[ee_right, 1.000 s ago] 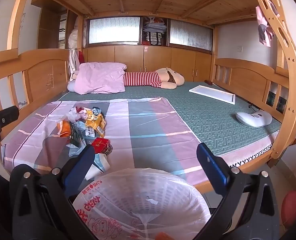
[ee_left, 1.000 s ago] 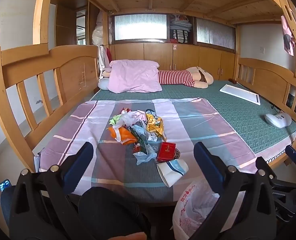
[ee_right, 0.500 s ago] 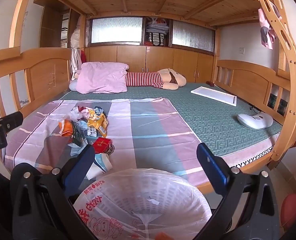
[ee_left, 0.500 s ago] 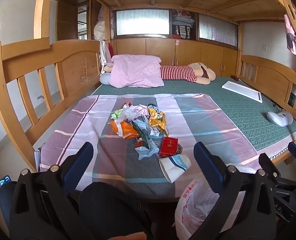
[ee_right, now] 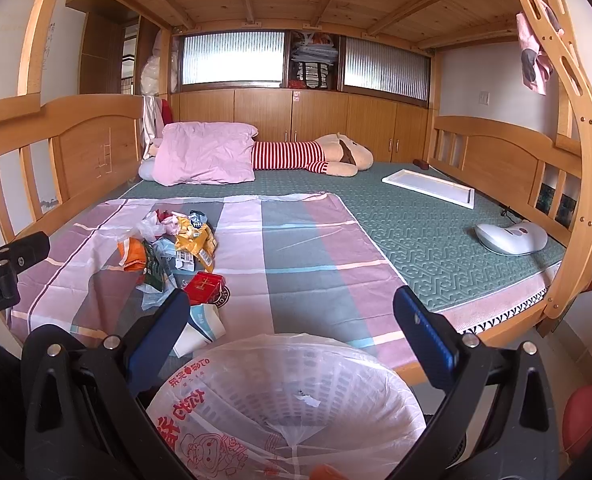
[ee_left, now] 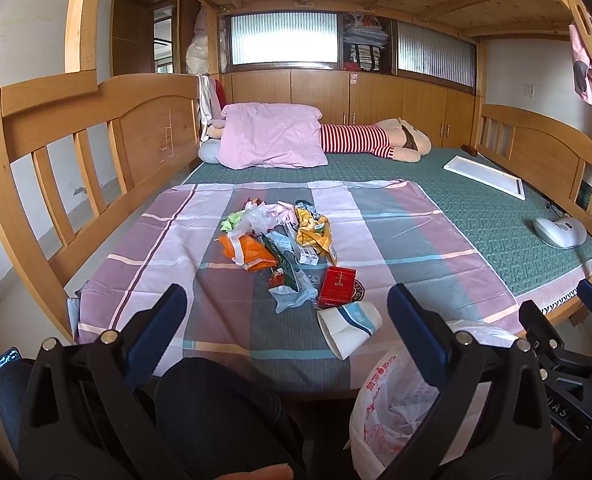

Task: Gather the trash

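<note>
Left gripper [ee_left: 282, 312] wide open, holds nothing | right gripper [ee_right: 292, 320] open above white bag-lined bin [ee_right: 288, 404] | step: reach | next: grab white paper cup [ee_left: 350, 328] just ahead, drop in bin

Varnished, smooth wooden bed frame [ee_left: 96, 136] at frame left; matt woven checked cloth [ee_left: 396, 248] at centre bearing crinkled glossy plastic wrappers [ee_left: 280, 240], a glossy red carton [ee_left: 337, 287] and a matt paper cup [ee_left: 350, 328]. Thin translucent plastic bag [ee_right: 288, 404] lines the bin, lower frame. Textured green mattress cover [ee_right: 424, 232], right.
</note>
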